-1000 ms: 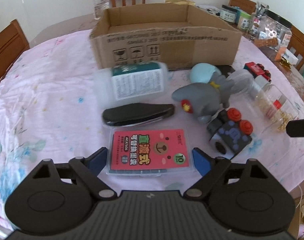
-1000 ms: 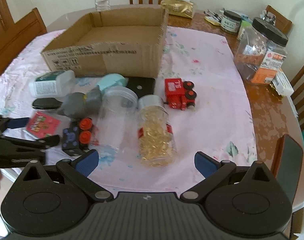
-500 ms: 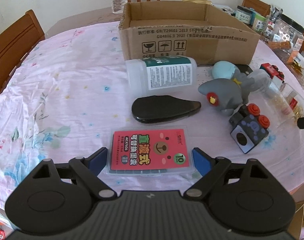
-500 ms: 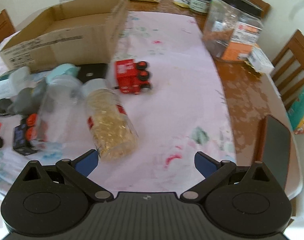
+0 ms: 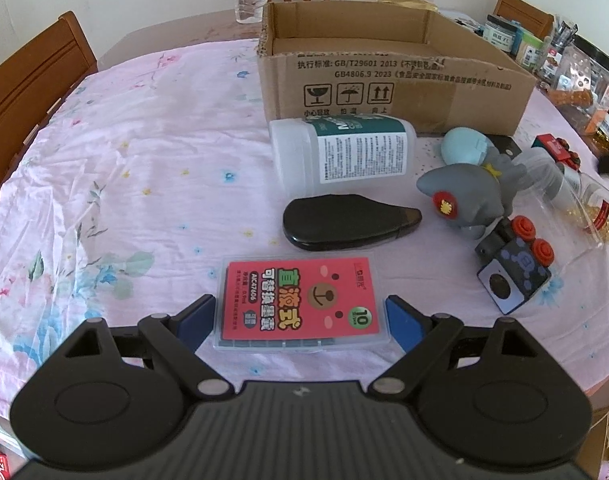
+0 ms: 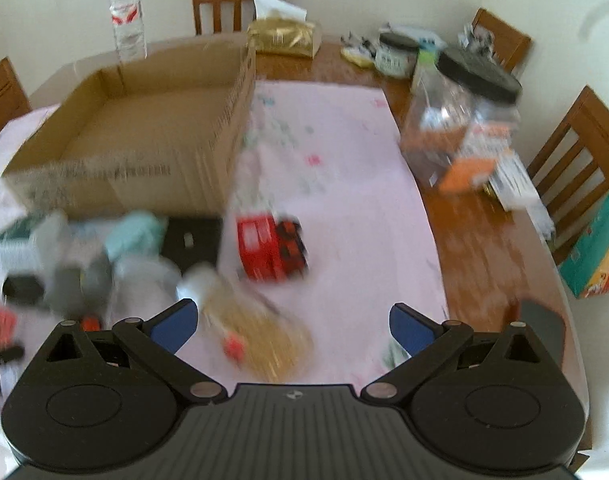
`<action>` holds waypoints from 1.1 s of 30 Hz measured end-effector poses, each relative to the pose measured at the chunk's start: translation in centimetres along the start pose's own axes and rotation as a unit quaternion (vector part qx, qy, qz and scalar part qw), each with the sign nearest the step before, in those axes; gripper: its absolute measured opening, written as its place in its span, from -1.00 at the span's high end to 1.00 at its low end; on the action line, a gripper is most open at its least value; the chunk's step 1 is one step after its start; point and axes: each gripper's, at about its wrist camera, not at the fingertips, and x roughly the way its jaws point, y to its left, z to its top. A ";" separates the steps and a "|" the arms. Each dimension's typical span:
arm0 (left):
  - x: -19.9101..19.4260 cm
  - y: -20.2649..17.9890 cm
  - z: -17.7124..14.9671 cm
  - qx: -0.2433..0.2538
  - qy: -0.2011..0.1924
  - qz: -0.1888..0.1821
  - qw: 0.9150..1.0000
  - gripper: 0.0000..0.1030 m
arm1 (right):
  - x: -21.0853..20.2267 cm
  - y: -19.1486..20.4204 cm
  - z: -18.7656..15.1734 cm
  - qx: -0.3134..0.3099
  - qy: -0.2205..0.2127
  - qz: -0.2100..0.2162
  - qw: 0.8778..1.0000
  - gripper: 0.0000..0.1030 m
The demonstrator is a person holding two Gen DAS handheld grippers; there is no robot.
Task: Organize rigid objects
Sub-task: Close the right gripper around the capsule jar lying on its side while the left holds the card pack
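Rigid objects lie clustered on the pink cloth near the front edge of the surface (image 5: 104, 168), just before an open cardboard box (image 5: 392, 80). A red-labelled clear case (image 5: 300, 304) lies flat between the left gripper (image 5: 300, 316)'s blue fingers (image 5: 196, 318), which stand apart on either side of it without visibly pressing it. Behind it lie a black pouch (image 5: 348, 226), a white bottle (image 5: 344, 156) on its side, a grey toy (image 5: 464, 196) and a dark block with red knobs (image 5: 512, 268). In the blurred right view, the right gripper (image 6: 294, 324) has its fingers spread wide over a tipped jar of yellow capsules (image 6: 260, 336), with a red toy train (image 6: 270, 250) beyond.
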 end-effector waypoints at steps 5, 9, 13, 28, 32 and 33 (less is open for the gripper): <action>0.0 0.1 0.1 0.001 0.001 -0.002 1.000 -0.74 | 3.2 1.5 1.2 0.018 0.025 -0.011 0.999 -1.00; 0.0 0.1 0.1 0.002 0.002 -0.002 1.000 -0.74 | 3.3 1.4 0.4 0.021 0.035 -0.010 0.999 -1.00; 0.0 0.1 0.0 0.003 0.002 -0.002 1.000 -0.74 | 2.2 0.8 -1.2 0.018 0.044 -0.022 0.999 -1.00; 0.0 0.0 -0.5 -0.004 -0.002 0.001 1.000 -0.87 | 1.8 -2.0 -7.9 0.016 0.046 0.007 0.999 -1.00; 0.0 -0.2 -0.8 -0.009 -0.003 0.003 1.000 -0.99 | 1.9 -2.3 -8.2 -0.008 0.026 0.024 0.999 -1.00; 0.0 -0.2 -0.9 -0.009 -0.005 0.004 1.000 -0.99 | 1.9 -2.3 -8.3 -0.011 0.019 0.027 0.999 -1.00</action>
